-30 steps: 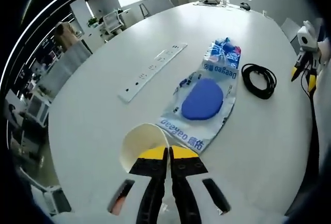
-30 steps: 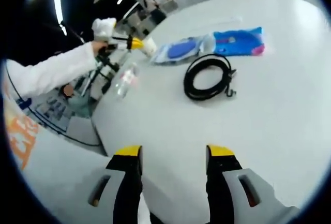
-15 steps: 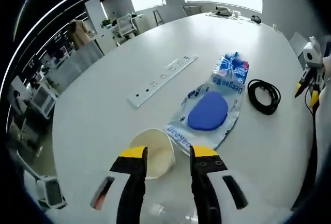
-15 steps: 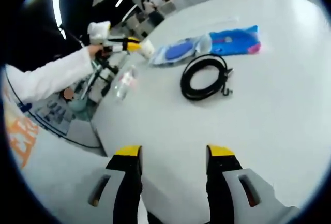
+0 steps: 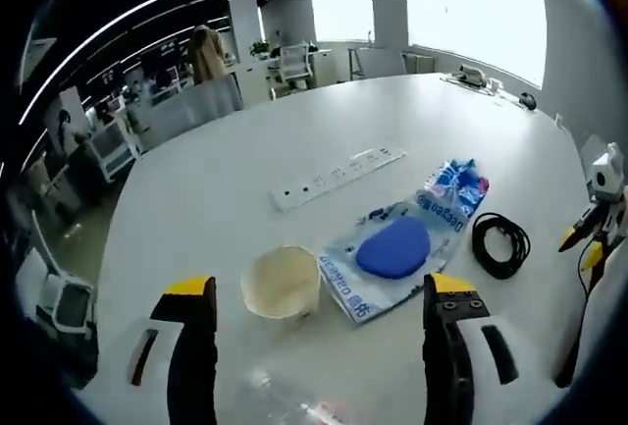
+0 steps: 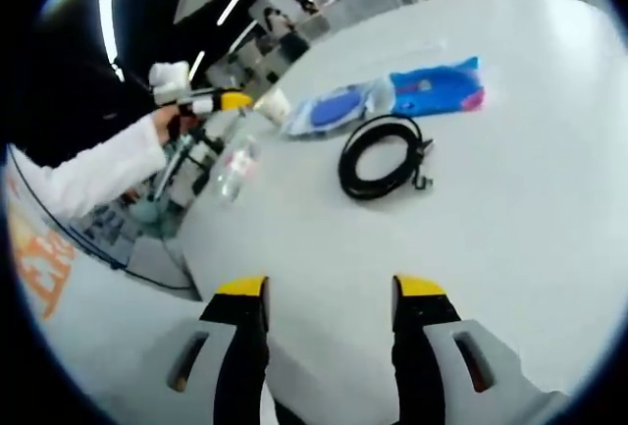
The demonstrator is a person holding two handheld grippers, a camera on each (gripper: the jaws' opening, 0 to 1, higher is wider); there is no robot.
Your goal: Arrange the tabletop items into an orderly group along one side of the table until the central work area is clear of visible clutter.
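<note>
Hovering above the near edge of the white table (image 5: 196, 199), the left gripper (image 5: 324, 297) has its jaws spread wide with nothing between them. Just past them, in the left gripper view, a paper cup (image 5: 282, 282) stands upright with its mouth open to the camera, a little left of the midline between the jaws. Touching or nearly touching the cup's right side lies a clear printed bag (image 5: 397, 253) holding a blue pad, its long axis running away from the gripper toward the upper right. Beyond the bag's right edge sits a coiled black cable (image 5: 500, 243), apart from the bag. Farther back, a white power strip (image 5: 339, 178) lies slantwise, well apart from the cup.

In the right gripper view, the right gripper (image 6: 329, 292) is likewise parted and holds nothing, low over bare tabletop. The cable (image 6: 381, 157) lies straight ahead of it, the nearest item on that side, with the bag (image 6: 392, 96) behind. A clear plastic bottle (image 6: 235, 165) lies on its side near the table's left edge.

The cup, bag and bottle already cluster together; the cable is probably the right gripper's to fetch, since it lies directly along those jaws.
</note>
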